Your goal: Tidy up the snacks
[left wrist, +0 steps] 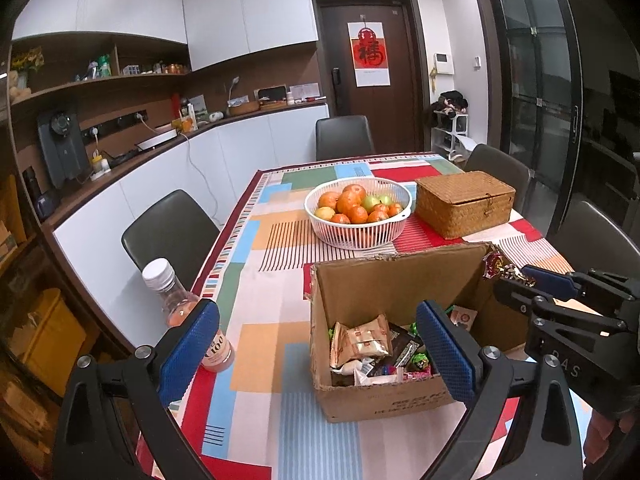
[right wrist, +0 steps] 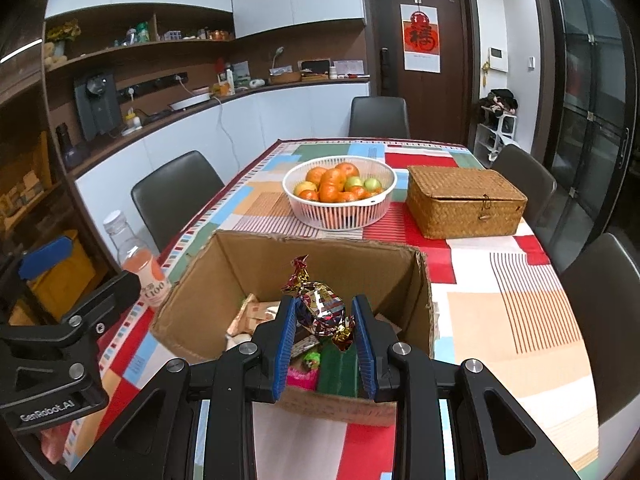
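Note:
An open cardboard box (left wrist: pixel 372 396) (right wrist: pixel 328 256) stands on the table with several wrapped snacks (left wrist: pixel 372 344) inside. My right gripper (right wrist: pixel 325 314) is shut on a shiny foil-wrapped candy (right wrist: pixel 320 308) and holds it above the box's open top; the candy (left wrist: pixel 502 270) also shows in the left wrist view at the box's right rim. My left gripper (left wrist: pixel 318 340) is open and empty, low in front of the box, its right finger (left wrist: pixel 446 348) over the box's near right corner.
A pink drink bottle (left wrist: pixel 180 308) (right wrist: pixel 140 256) stands left of the box near the table's edge. A white basket of fruit (left wrist: pixel 358 212) (right wrist: pixel 340 188) and a closed wicker box (left wrist: pixel 464 202) (right wrist: pixel 464 200) sit behind. Chairs (left wrist: pixel 168 228) surround the table.

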Available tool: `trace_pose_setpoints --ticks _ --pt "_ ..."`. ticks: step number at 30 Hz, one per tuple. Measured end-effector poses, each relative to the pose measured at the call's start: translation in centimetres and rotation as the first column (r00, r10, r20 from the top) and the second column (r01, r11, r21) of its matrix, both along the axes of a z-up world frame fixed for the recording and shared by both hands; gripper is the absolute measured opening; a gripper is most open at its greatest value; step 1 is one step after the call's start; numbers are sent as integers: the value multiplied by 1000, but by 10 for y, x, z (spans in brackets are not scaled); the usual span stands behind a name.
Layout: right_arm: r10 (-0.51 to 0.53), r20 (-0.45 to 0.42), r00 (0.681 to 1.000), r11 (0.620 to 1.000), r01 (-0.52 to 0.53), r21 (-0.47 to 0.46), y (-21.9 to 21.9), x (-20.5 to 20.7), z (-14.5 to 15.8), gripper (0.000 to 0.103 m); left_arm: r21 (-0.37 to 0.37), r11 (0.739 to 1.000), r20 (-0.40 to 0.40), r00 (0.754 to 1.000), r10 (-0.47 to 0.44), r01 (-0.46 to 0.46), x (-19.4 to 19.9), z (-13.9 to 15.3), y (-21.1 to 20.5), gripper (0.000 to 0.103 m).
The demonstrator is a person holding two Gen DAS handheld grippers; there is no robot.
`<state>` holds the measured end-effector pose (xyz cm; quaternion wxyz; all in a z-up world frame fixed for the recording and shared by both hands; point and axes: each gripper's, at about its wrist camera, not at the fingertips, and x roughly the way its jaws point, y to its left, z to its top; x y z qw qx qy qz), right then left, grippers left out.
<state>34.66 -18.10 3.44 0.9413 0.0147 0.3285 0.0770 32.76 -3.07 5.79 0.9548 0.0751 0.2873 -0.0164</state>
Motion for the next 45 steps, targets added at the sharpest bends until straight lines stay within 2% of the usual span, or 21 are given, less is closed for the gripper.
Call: trace_pose_setpoints --ticks 2,3,13,16,19,22,24,29,37,45 --pt "-8 -3 1000 1000 8 -1 0 3 0 34 -3 1000 -3 1000 2 -2 1 0 0 100" --pt "-21 -4 1000 1000 21 -2 -1 4 0 42 -4 1000 -3 1000 3 -3 1 0 0 100" --pt "-28 23 999 1000 29 -12 -3 -16 6 42 5 1000 21 1000 -13 13 -23 3 -2 100" --pt "-29 37 999 1000 29 -11 -4 -34 9 44 -2 1000 33 999 -15 15 -38 4 -2 101" --pt "-40 58 998 999 41 -19 -4 -56 11 51 -26 1000 60 998 -11 13 -61 8 2 102" --pt "-42 78 996 999 44 -24 -4 -86 14 52 -25 1000 82 997 -11 13 -82 10 3 103" --pt "-44 83 996 999 46 -23 -5 -94 15 57 -24 1000 91 996 -12 14 -97 11 4 103" --pt "-74 112 991 997 76 -18 -7 -128 21 63 -67 997 94 995 -17 23 -130 12 13 103" --pt "-97 164 982 994 104 -33 -2 -177 25 77 -56 998 106 994 -20 26 -172 12 18 103" --pt "-106 181 978 993 113 -27 2 -211 21 83 -72 996 88 995 -39 45 -199 7 22 103"
